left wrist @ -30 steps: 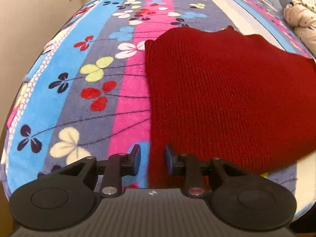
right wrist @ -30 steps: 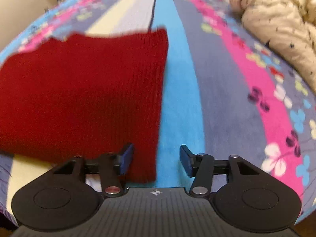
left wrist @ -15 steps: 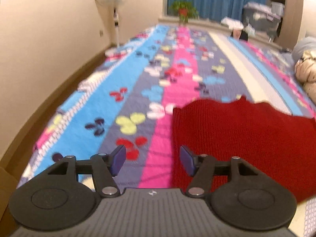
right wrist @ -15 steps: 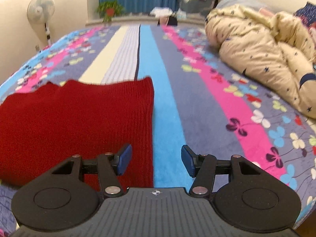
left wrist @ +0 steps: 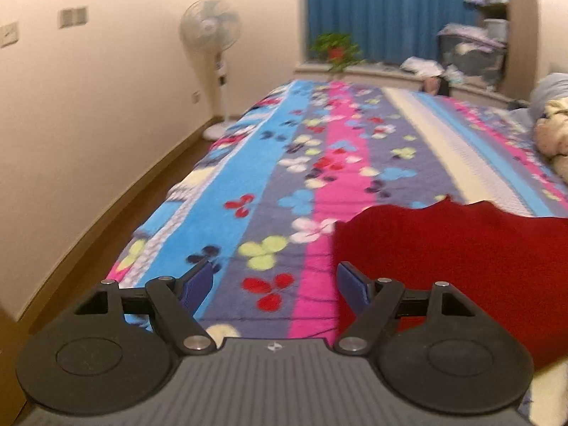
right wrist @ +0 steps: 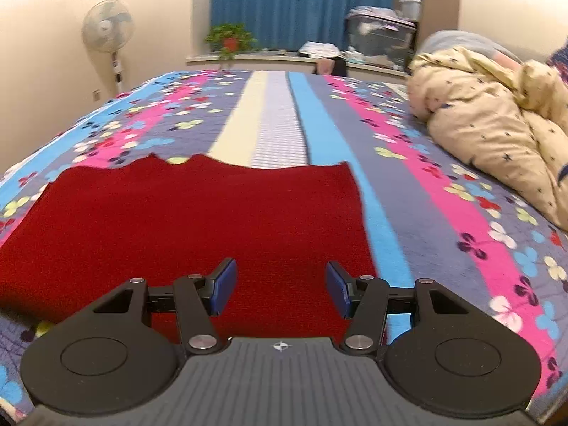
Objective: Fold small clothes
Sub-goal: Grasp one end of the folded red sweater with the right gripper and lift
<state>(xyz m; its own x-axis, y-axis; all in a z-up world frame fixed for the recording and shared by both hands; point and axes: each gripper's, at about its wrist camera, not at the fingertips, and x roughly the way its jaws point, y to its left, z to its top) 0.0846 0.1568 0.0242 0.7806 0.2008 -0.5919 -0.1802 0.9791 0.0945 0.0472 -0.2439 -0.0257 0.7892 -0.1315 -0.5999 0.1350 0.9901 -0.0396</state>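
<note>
The red knitted garment (right wrist: 198,227) lies spread flat on the bed (right wrist: 419,191), over the striped floral blanket, with no sleeves in evidence and straight side edges; its far edge is uneven, with small peaks showing. Judged from this, the piece appears to be folded at least in part into a broad rectangle, but whether a further fold is intended cannot be determined from these views. No second small garment awaiting folding can be identified; a cream quilt (right wrist: 497,120) lies bunched at the right side of the bed, well apart from the work. The left claw (left wrist: 275,285) stands wide apart, empty, above the blanket just beside the garment's left edge; its right finger sits in line with that edge, though contact cannot be confirmed. The right claw (right wrist: 280,289) is likewise parted and holds nothing, positioned over the near right portion of the garment, with red knit visible between and beyond its fingers; whether the pads touch the fabric is not discernible. Both views are raised enough to take in the room, including a standing fan (right wrist: 106,32) and blue curtain (right wrist: 284,3), which suggests neither claw is pressed to the work.
</note>
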